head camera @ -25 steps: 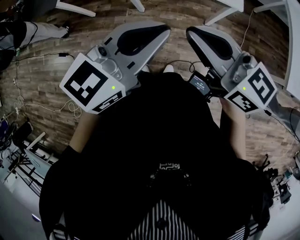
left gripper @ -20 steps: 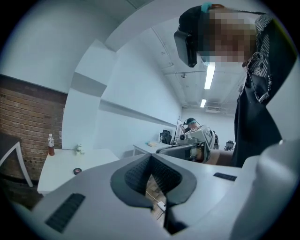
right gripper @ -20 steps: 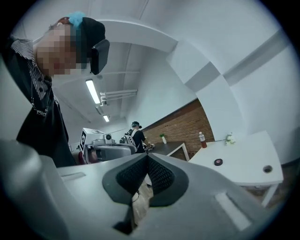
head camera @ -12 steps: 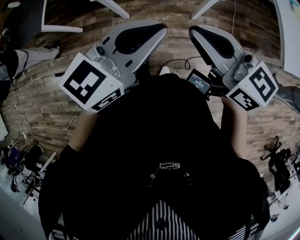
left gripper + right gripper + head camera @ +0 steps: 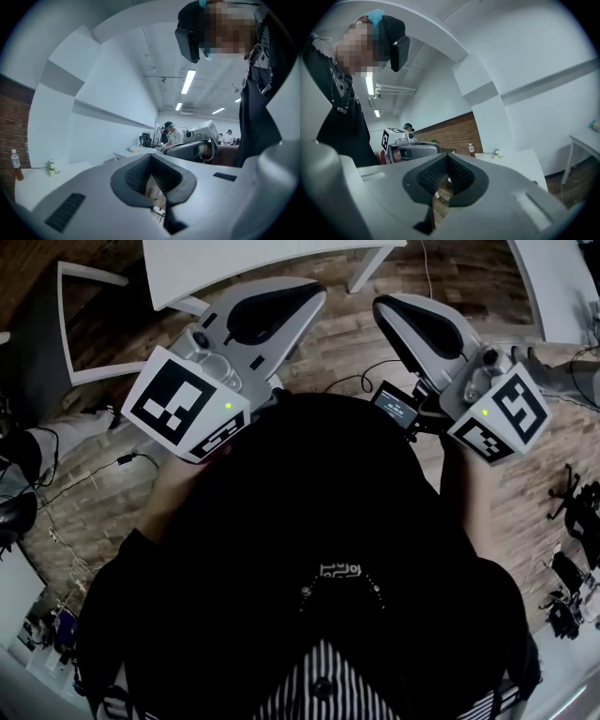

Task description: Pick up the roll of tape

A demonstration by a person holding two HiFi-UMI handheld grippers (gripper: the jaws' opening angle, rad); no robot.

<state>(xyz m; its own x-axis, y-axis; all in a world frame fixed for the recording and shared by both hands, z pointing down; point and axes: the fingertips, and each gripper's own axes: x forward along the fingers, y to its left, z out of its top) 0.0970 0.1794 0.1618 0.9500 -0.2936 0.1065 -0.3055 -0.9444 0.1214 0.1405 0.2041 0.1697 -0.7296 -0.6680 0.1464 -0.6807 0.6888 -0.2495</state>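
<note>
Jaws: your left gripper [image 5: 317, 292] and right gripper [image 5: 380, 306] are both closed, empty.
Risk: tape unseen; reach it like this and you knock it away.

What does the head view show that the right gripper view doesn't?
Only the head view: floor cables and the small screen beside the right gripper. Only the right gripper view: a brick wall, a bottle on a white table, ceiling lights. Both: the left gripper and the right gripper, each shut and empty. Neither shows the roll of tape.
</note>
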